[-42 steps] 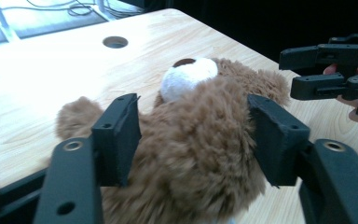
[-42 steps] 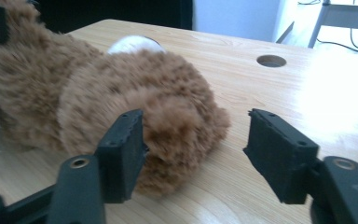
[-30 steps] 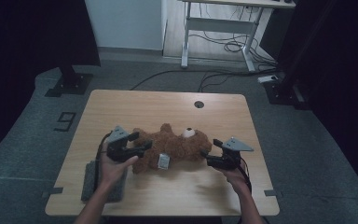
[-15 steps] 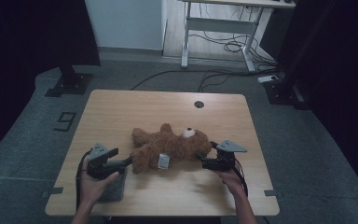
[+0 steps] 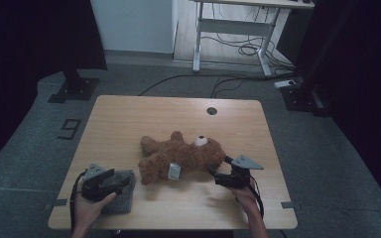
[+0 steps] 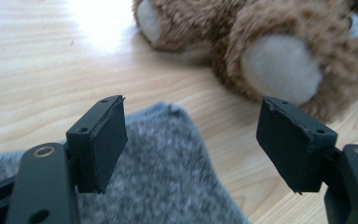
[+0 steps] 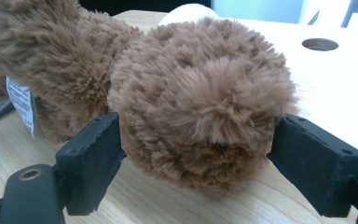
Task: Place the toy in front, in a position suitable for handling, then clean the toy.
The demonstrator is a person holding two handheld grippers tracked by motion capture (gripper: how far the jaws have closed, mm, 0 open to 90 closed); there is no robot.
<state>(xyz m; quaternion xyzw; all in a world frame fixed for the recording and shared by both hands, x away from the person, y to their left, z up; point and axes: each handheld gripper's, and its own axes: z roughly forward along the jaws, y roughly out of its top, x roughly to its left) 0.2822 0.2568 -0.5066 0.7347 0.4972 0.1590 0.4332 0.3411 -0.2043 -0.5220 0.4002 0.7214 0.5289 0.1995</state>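
Note:
A brown teddy bear [image 5: 183, 156] lies on the wooden table [image 5: 129, 119], head toward the right, a white tag on its belly. My left gripper [image 5: 120, 180] hovers low over a grey knitted cloth [image 5: 120, 201] at the front left. Its jaws have just been opening and stand open, with nothing pressed between the pads [image 6: 107, 140]. The cloth [image 6: 168, 177] lies under them, and the bear's pale-soled foot [image 6: 279, 70] is just beyond. My right gripper [image 5: 213, 173] is at the bear's head end. Its jaws have just been opening and now straddle a rounded furry lump [image 7: 200, 107]; fur brushes both pads without being squeezed.
A round cable hole [image 5: 212, 110] sits near the table's far edge. The floor around is grey carpet with cables [image 5: 238, 49] and a desk frame [image 5: 228, 25] at the back. Bare tabletop lies beyond the bear and along the front middle.
My left hand has drawn back from the bear's legs, moving left and down to the grey cloth with wider jaws. The right gripper has stayed at the head end; the bear lies as before.

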